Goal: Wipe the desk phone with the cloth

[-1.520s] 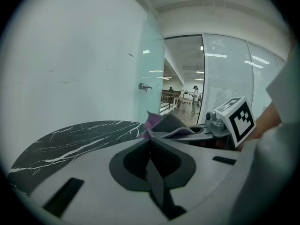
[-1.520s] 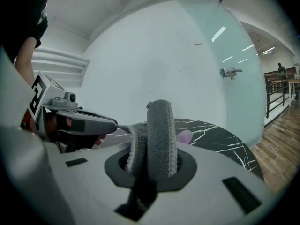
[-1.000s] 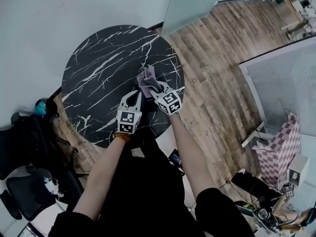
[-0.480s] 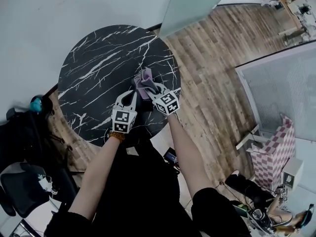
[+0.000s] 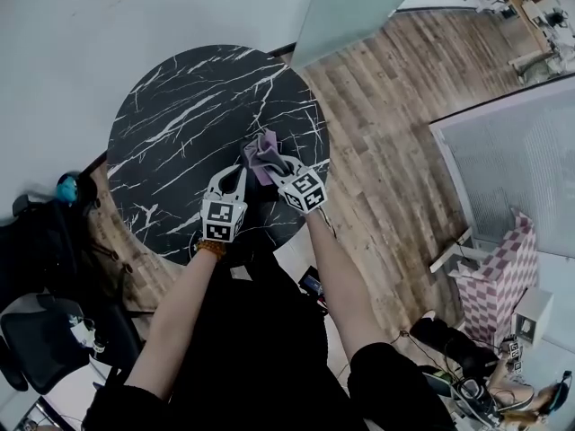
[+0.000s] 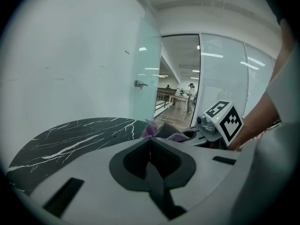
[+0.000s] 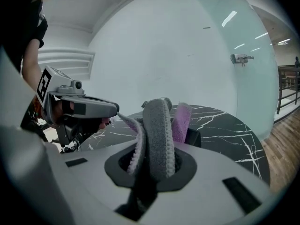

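Right gripper [image 7: 151, 165] pinches 1 cloth [image 7: 159, 125]; left gripper [image 6: 149, 157] closed, empty

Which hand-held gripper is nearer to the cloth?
Right. The right hand-held gripper is shut on the cloth; the left hand-held gripper, jaws together and empty, sits close beside it on its left.

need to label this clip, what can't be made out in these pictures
- Desk phone: not made out in the head view; the left gripper, right gripper and cloth cover that part of the black table.
- Right gripper view: a dark block is mostly hidden behind the cloth; cannot tell what it is.
- Left gripper view: the gripper's own body hides the table just below it.
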